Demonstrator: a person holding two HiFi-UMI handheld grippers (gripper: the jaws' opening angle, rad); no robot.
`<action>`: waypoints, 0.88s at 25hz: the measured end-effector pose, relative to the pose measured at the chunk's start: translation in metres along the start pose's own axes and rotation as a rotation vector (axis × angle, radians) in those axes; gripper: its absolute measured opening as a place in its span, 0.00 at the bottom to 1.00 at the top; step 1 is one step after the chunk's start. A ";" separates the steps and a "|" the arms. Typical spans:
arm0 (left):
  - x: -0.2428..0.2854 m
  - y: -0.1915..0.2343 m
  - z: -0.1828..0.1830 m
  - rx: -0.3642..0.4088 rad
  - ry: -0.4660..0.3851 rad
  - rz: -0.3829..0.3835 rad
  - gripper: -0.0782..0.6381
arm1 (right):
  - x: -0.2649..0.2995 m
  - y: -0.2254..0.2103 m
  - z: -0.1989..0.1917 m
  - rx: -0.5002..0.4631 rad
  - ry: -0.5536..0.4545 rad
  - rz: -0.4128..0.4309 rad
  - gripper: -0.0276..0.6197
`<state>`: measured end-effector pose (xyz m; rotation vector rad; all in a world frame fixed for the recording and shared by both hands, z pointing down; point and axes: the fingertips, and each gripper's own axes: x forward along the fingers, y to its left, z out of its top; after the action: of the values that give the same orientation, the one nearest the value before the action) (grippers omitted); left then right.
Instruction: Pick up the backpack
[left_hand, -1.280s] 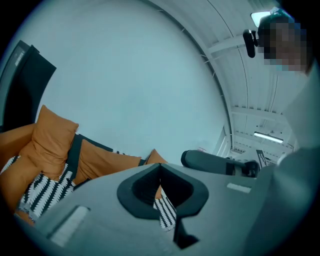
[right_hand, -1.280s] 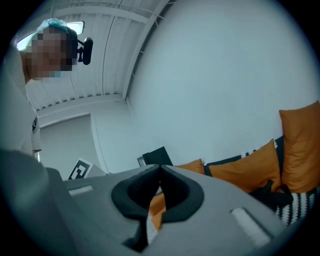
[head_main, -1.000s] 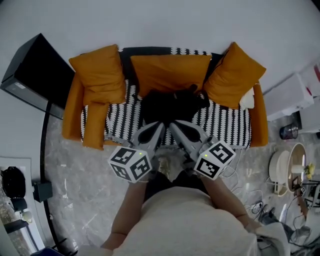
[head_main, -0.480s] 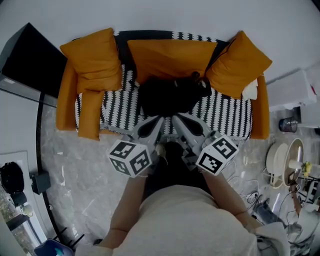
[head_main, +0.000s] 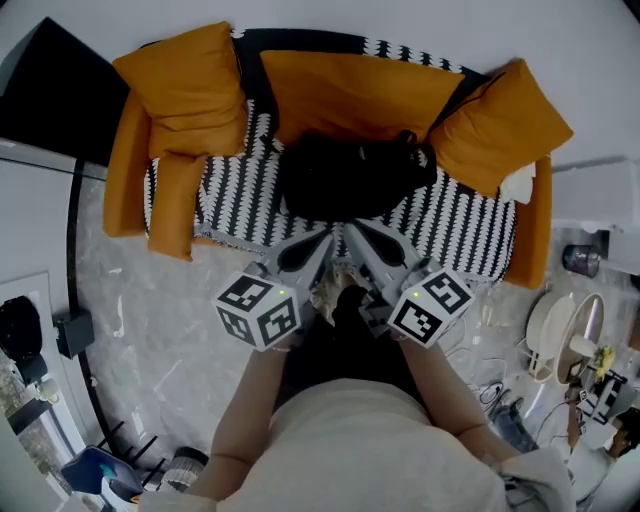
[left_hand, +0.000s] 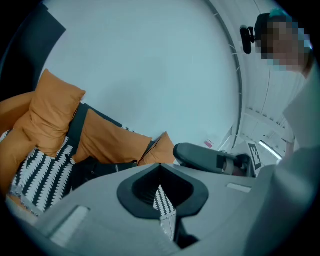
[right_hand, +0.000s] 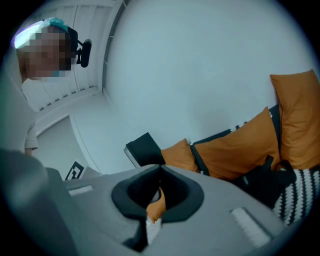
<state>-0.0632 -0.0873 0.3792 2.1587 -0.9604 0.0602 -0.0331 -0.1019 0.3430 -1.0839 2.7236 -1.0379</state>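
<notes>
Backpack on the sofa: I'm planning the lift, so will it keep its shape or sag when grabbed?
The backpack lies slumped on the sofa, so it probably sags when lifted. Its dark fabric looks soft, likely easy to pinch. Weight cannot be judged.

The person's left forearm (head_main: 248, 398) and right forearm (head_main: 445, 385) reach forward side by side; the left gripper (head_main: 325, 237) and right gripper (head_main: 350, 231) angle inward, tips nearly meeting; both pairs of jaws are pressed together, empty.
</notes>
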 end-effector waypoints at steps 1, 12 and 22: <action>0.004 0.004 -0.003 -0.013 -0.004 0.003 0.12 | 0.002 -0.008 -0.002 0.014 0.007 -0.010 0.05; 0.048 0.041 -0.013 -0.049 -0.046 -0.003 0.12 | 0.029 -0.083 -0.021 0.082 0.094 -0.052 0.05; 0.088 0.086 -0.039 -0.062 0.028 0.041 0.12 | 0.054 -0.129 -0.052 0.116 0.174 -0.041 0.05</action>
<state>-0.0463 -0.1527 0.4892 2.0763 -0.9777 0.0794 -0.0098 -0.1742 0.4716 -1.0829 2.7395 -1.3377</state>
